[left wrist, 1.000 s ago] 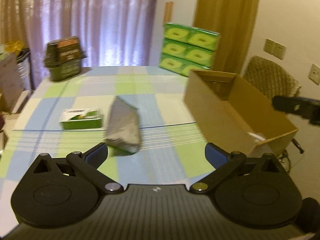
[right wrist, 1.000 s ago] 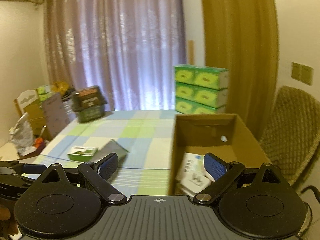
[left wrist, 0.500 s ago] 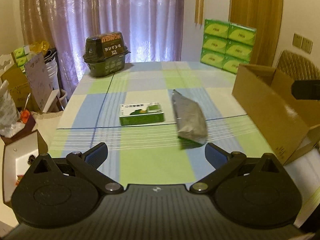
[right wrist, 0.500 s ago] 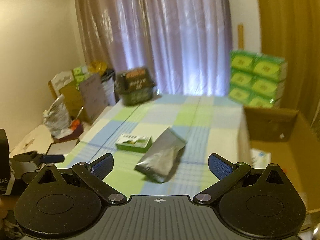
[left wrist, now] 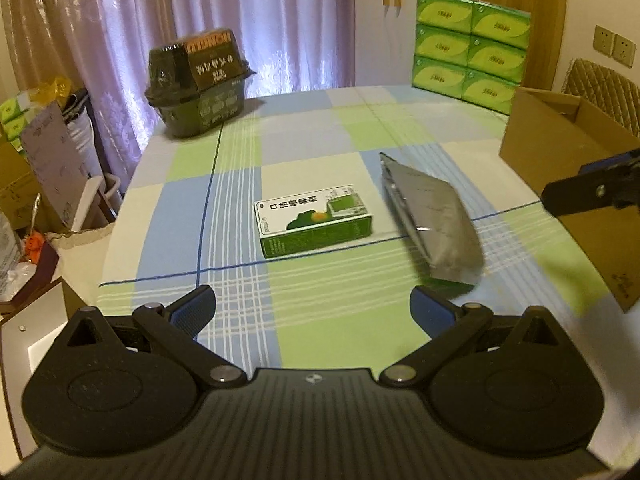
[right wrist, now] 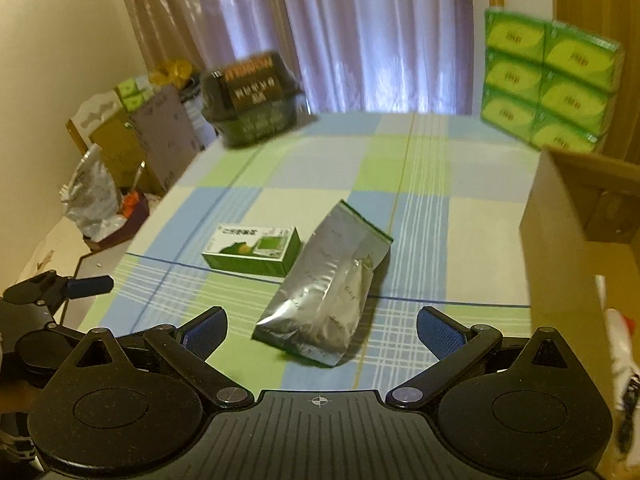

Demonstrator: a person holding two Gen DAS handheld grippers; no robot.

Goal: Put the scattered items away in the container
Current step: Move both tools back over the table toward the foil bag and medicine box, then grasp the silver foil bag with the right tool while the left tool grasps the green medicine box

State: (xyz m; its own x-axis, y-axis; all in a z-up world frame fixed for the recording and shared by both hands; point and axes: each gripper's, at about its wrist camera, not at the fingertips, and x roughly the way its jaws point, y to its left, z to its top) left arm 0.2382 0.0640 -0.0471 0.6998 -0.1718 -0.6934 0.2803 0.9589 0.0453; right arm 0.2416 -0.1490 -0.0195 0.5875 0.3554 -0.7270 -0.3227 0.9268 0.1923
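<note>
Just ahead of right claw (right wrist: pixel 320 332), spread wide and empty: crinkly silver foil pouch (right wrist: pixel 326 294) flat on surface. We judge it light, soft, slippery; pinch across its middle.

Table (left wrist: pixel 304 136) cloth: blue, green, cream checks. Centre box (left wrist: pixel 314 220): green, white top. Pouch (left wrist: pixel 432 216) right of it: silver. Right carton (left wrist: pixel 560 168): brown. Far stacked packs (left wrist: pixel 472 46): bright green. Curtain (left wrist: pixel 260 20): lilac.

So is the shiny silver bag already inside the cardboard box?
No, the silver bag lies on the checked tablecloth, outside the cardboard box.
</note>
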